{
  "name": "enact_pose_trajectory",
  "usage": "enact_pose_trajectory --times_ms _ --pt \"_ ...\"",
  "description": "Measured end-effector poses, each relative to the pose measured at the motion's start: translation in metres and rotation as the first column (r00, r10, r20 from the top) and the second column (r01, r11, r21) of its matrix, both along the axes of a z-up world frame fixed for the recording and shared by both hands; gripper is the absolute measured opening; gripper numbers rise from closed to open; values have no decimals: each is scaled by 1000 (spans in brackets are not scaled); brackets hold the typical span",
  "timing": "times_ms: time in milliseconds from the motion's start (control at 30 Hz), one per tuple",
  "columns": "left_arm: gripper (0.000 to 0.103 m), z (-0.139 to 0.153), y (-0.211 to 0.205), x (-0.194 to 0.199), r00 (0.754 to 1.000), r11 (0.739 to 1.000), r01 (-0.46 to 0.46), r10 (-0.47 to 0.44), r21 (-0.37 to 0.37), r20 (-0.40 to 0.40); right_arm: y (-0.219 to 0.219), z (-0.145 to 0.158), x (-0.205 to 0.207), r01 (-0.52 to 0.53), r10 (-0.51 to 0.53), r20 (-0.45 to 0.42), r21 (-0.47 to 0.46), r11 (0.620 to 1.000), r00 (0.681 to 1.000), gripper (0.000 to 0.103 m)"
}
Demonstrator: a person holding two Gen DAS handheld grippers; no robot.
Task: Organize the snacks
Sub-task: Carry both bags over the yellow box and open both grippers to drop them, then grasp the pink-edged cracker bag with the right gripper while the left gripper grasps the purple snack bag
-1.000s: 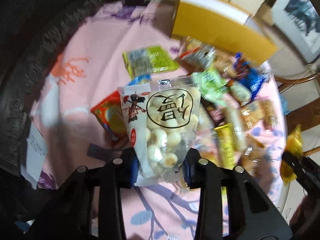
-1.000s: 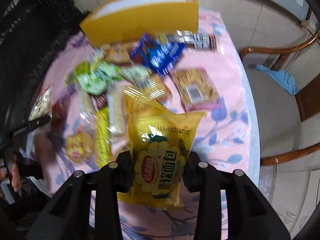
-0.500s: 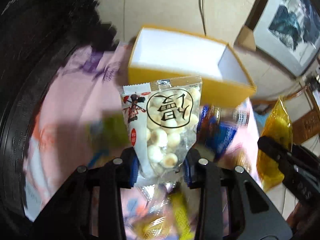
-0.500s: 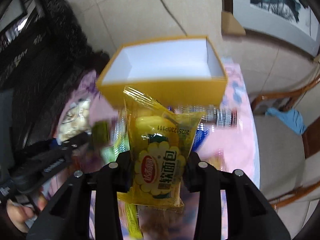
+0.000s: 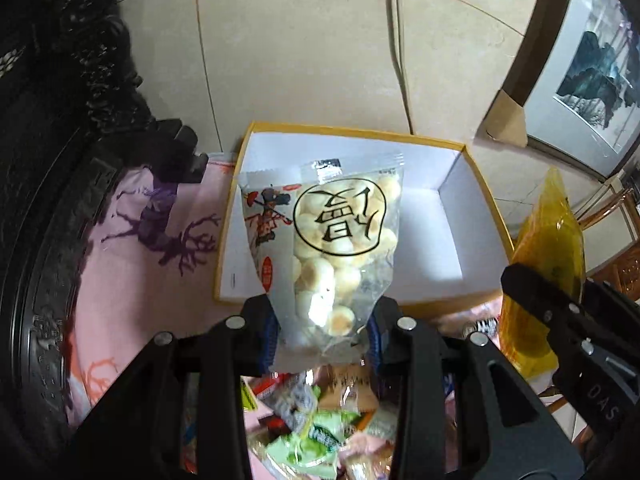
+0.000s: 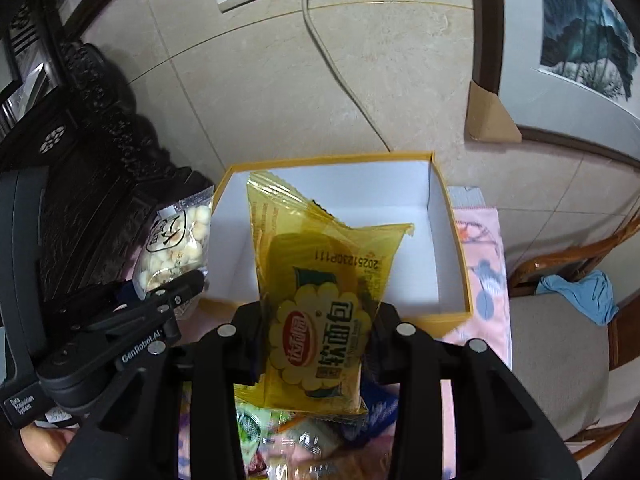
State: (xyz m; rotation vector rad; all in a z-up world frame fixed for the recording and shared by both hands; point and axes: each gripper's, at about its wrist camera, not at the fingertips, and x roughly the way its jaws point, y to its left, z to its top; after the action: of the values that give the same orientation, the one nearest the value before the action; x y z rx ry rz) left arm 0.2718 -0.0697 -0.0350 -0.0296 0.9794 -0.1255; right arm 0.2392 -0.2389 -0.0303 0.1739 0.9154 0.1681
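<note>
**Two snack packs held over the open yellow box**

The left gripper (image 5: pixel 322 330) pinches a clear bag of round pale biscuits (image 5: pixel 328 248), printed with a black ringed character and a red figure; it stands upright in front of the yellow box (image 5: pixel 486 200), hanging over the box's near wall. The right gripper (image 6: pixel 316 330) is clamped on a translucent yellow bread packet (image 6: pixel 320 292) with a scalloped yellow label and a red oval logo, its crimped top leaning over the box's white inside. The box is open, white within, and sits at the far end of the pink cloth (image 5: pixel 152 264), against the tiled wall.

A second ago both packs hung over the heap of loose snacks (image 5: pixel 316 436) with the box far behind; now the heap lies on the near side of the box, below the fingers, and the box fills the middle of both views. Neither grip has changed.
</note>
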Motion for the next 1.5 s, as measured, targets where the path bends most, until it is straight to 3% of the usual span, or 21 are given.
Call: enact_pose_trajectory --times_ms 33,100,133,167,233,300,567,767,967,1133,1267,1333,1367,1500 --pt "38 1 -1 8 1000 1000 2 -2 7 4 1 1 10 4 -4 3 -8 1000 1000 39" --pt "63 6 -2 27 1000 1000 2 -3 26 28 1 4 30 18 -18 9 -13 1000 1000 45" --pt "83 10 -1 32 999 999 -11 10 36 44 2 5 39 24 -24 14 -13 1000 1000 64" --pt "90 17 2 37 995 997 -52 46 64 85 1 8 49 43 -42 27 -27 999 999 72" --pt "99 29 9 43 988 996 -65 57 55 143 -4 13 59 72 -70 55 -39 997 996 83" --pt "101 36 15 46 986 997 -63 56 38 154 -9 16 64 74 -72 43 -44 996 996 92" --pt "101 31 34 7 992 997 -55 49 45 114 -15 11 27 47 -48 -10 -109 993 999 96" --pt "101 -20 50 -66 999 999 -36 36 16 -17 -25 -63 -51 -46 6 -218 -181 982 976 97" --pt "101 -78 69 -135 986 1000 -23 25 15 -168 -54 -141 -120 -29 -63 -344 -255 966 937 97" --pt "101 -94 94 -168 976 998 -49 57 46 -208 -60 -170 -126 -20 -76 -361 -254 967 929 97" --pt "101 -90 120 -182 971 992 -110 119 54 -207 -57 -188 -121 -22 -65 -369 -227 974 927 96" --pt "101 -91 127 -186 968 990 -130 140 58 -208 -52 -197 -118 -23 -58 -384 -203 979 921 86" --pt "101 -92 131 -187 966 988 -139 148 61 -210 -51 -201 -117 -14 -56 -389 -176 984 920 86" --pt "101 -93 133 -189 967 987 -145 156 68 -204 -50 -201 -121 24 -81 -331 -172 985 940 85"
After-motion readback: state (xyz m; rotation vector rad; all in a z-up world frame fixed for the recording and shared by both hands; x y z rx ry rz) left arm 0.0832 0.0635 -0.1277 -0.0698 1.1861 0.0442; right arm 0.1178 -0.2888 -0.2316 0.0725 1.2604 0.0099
